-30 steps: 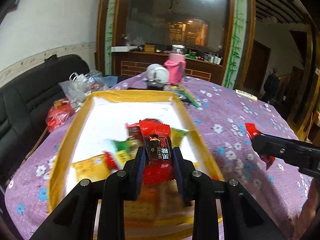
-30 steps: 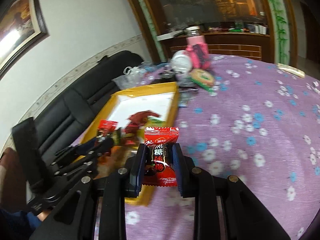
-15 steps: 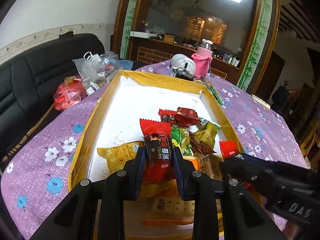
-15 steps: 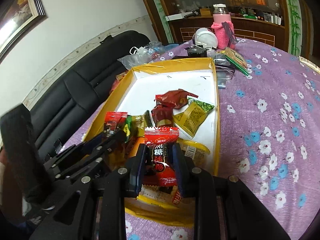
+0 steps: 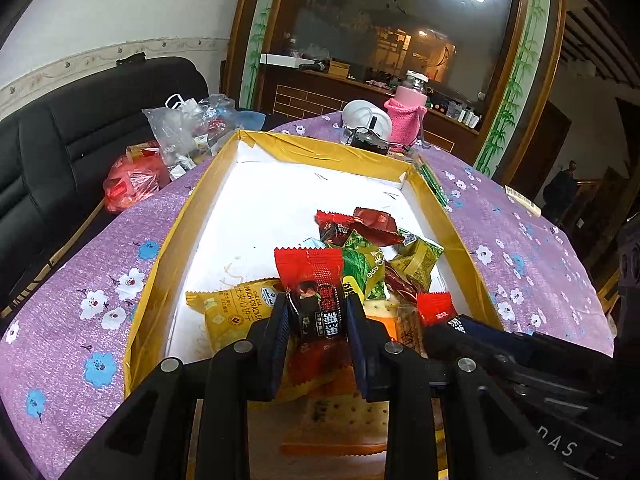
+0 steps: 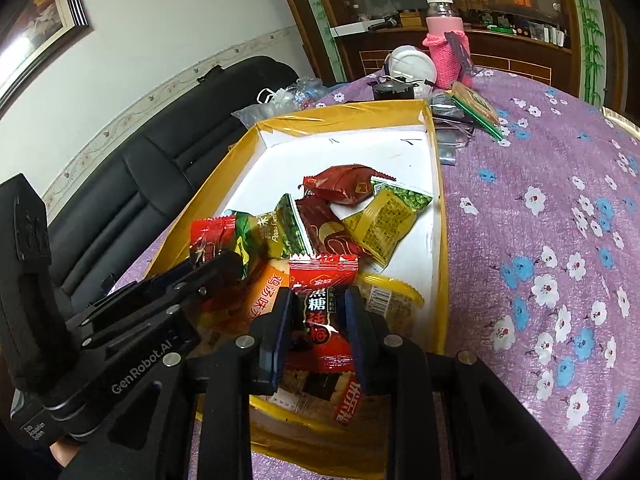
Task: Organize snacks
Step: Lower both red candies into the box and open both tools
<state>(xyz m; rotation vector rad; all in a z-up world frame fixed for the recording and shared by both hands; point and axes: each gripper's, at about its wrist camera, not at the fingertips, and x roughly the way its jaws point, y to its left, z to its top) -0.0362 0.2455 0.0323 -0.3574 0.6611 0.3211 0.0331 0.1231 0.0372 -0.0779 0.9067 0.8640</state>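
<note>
The left tongs [image 5: 318, 316] are nearly closed and grip a red glossy candy wrapper [image 5: 314, 280] with crimped edges. The right tongs [image 6: 318, 312] pinch a similar red packet [image 6: 323, 284]. Both packets hang above the near end of the yellow cardboard box [image 5: 160, 256], over a heap of crinkled snack packs [image 6: 344, 216] on its white floor. The box stands on the surface, which has a purple flowered cloth [image 6: 540, 220].
</note>
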